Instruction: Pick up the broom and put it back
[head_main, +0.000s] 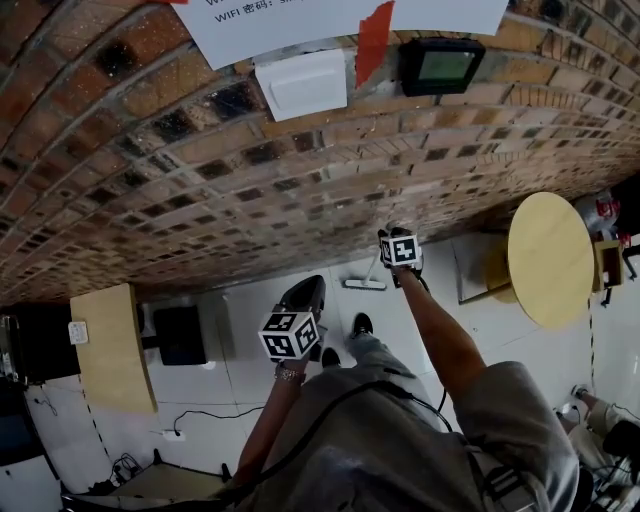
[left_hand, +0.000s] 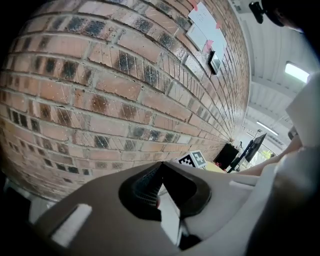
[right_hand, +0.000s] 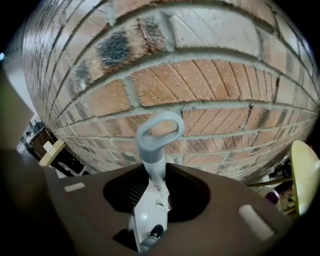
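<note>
Right gripper (right_hand: 152, 172): clamped on the broom (right_hand: 151, 160) handle, its grey loop facing the brick wall (head_main: 200, 180).
Broom: head at the wall's foot.
Left gripper (left_hand: 161, 167): jaws pressed together, close beside the wall.

Grey-white broom (right_hand: 154, 172); red-brown brick wall (head_main: 200, 180); pale yellow table (head_main: 550, 260).

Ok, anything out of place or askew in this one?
Nothing stands out: the right gripper is shut on the broom, held roughly upright by the brick wall; the left gripper is shut, empty.
</note>
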